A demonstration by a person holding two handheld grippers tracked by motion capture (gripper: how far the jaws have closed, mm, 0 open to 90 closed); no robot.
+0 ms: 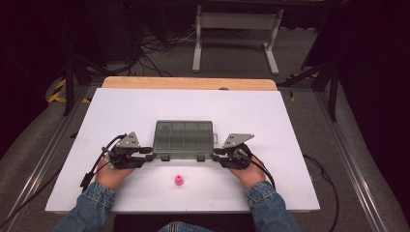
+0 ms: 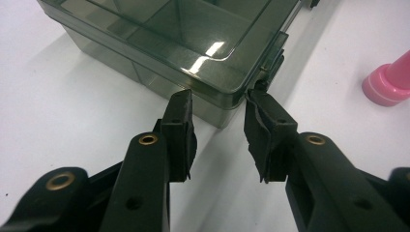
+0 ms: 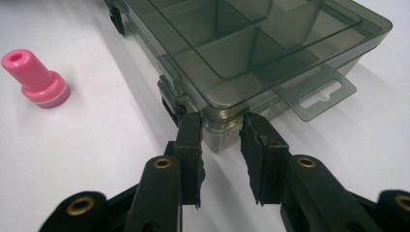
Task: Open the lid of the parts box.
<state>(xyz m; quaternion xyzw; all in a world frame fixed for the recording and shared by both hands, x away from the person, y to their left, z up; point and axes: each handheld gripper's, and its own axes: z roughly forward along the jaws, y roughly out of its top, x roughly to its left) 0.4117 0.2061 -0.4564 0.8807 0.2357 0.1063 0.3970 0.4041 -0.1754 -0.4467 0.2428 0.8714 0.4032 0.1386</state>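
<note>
The fingers [image 2: 180, 108] of the left gripper [image 2: 217, 104] stand apart with their tips at the near left corner of the smoky plastic box [image 1: 183, 139]; the corner sits just at the gap between them, and whether the pads press on it I cannot tell. The right gripper [image 3: 222, 128] has its fingers [image 3: 191, 130] apart in the same way at the box's near right corner, tips against or just short of the wall, contact unclear. In the high view the box lies closed and flat in the middle of the white board [image 1: 121, 111], with one gripper at each near corner and a hand behind each. Its two dark latches face the person along the near edge, and a hang tab sticks out from the right end. A small pink stopper [image 1: 179, 181] stands upright on the board nearer the person, well apart from the box and midway between the forearms. Bare board lies wide to the left, right and far side of the box.
</note>
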